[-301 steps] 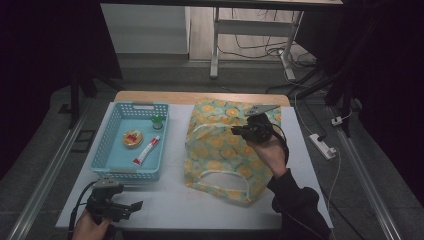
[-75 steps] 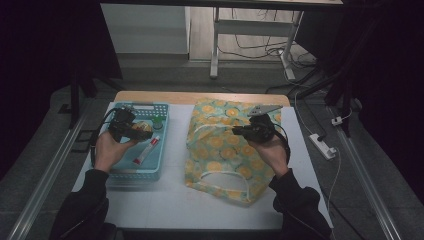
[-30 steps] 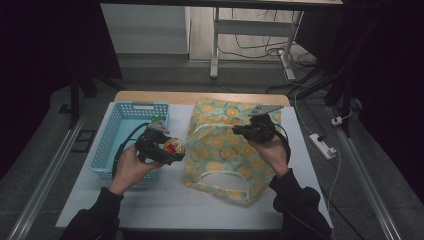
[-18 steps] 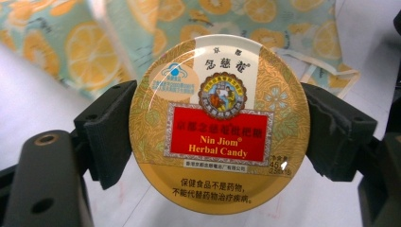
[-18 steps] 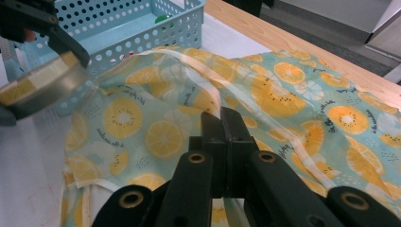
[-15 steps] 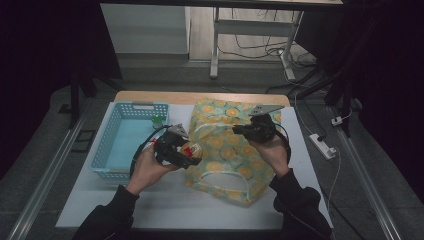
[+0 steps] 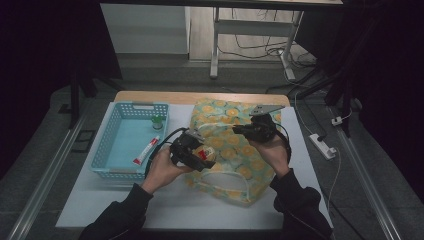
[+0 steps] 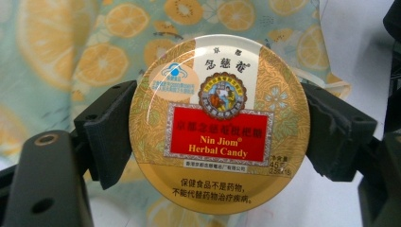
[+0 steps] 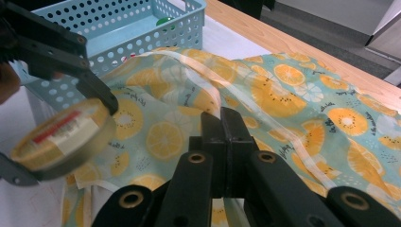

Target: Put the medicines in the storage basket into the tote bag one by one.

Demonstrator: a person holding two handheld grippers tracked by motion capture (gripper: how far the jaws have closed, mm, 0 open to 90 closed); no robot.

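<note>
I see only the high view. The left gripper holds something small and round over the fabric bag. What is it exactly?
Observer: It is a round tin whose label reads "Nin Jiom Herbal Candy"; the left gripper clamps it by its two sides.
Operator: And the right gripper, is it holding anything?
Observer: Yes. In the right gripper view the jaws of the right gripper are shut on the pale edge band of the orange-print bag.
Operator: Is the tin inside the bag now?
Observer: Not yet. The right gripper view shows it tilted in the air, above the bag's near part, beside the blue basket.
</note>
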